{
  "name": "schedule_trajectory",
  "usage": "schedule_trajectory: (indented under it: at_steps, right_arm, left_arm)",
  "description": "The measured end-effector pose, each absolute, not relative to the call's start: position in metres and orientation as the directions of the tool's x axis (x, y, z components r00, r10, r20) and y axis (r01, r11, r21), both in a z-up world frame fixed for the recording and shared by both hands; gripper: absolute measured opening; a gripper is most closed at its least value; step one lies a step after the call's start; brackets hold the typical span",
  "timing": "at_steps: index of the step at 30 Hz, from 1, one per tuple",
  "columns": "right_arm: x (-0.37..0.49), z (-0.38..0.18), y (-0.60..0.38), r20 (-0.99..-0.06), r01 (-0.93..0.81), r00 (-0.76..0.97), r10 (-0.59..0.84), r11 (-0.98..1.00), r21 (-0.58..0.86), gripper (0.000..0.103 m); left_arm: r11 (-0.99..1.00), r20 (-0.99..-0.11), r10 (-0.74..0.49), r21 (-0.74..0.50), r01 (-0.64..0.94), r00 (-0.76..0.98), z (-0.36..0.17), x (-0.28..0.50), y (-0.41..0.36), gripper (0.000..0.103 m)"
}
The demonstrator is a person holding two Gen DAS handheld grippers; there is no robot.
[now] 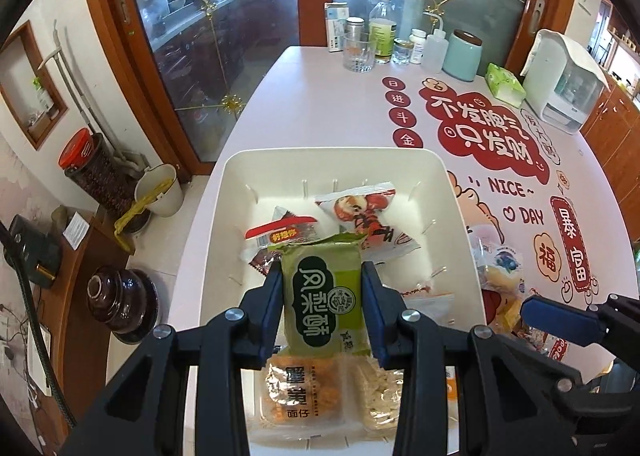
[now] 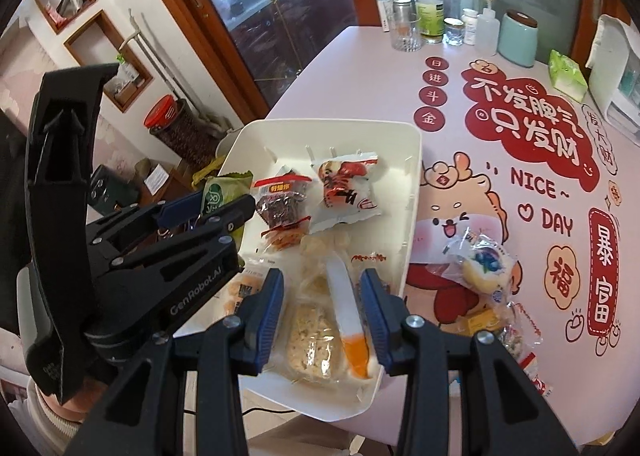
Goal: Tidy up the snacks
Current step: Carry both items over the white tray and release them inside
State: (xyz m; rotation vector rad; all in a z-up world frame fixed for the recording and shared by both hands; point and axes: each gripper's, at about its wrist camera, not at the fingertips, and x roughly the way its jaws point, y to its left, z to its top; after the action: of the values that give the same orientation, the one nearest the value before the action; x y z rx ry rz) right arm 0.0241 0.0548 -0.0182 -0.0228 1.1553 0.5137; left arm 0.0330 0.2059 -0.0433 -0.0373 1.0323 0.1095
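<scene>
Left wrist view: my left gripper [image 1: 322, 298] pinches the green pastry packet [image 1: 324, 296] between its blue pads, hanging over the white bin [image 1: 448, 191]. My right gripper [image 2: 322, 316] stands a little apart over the bin's near end, jaws opening; a clear-wrapped snack [image 2: 316, 340] lies below, but I can't see the pads pressing it. Inside the bin sit a lobster-print packet [image 2: 346, 185] and a red-labelled one [image 2: 280, 199]. Right of the bin, a blueberry bun [image 2: 484, 268] waits — I'd judge we're over halfway.
</scene>
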Motion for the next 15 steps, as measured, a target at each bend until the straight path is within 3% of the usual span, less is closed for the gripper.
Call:
schedule_trajectory:
  at_steps: [3,7,11,15]
  right_arm:
    - [0.0246,-0.0229,0.0594,-0.886,-0.403,0.275,0.373,0.881,0.246,0.042]
    - [0.0239,-0.0273,0.0606,-0.894,-0.397,0.250,0.372,0.882,0.256,0.043]
    - [0.0234,-0.0251,0.0558,-0.890,-0.379,0.262,0.373,0.888,0.261,0.045]
    - [0.0232,-0.0266,0.0507,-0.890,-0.362,0.262,0.372,0.893,0.267,0.046]
  left_arm:
    - [0.992,-0.863,0.080,0.021,-0.122,0.499,-0.0460,0.0322,0.2096,0.039]
    - [0.990,-0.863,0.084,0.014,-0.143,0.498,-0.0471,0.0304,0.2145,0.074]
    - [0.988,-0.859,0.104,0.031,-0.152,0.502,-0.0462,0.0307,0.2129,0.083]
    - [0.988,-0.865,0.103,0.031,-0.151,0.491,-0.0491,0.0320,0.2108,0.083]
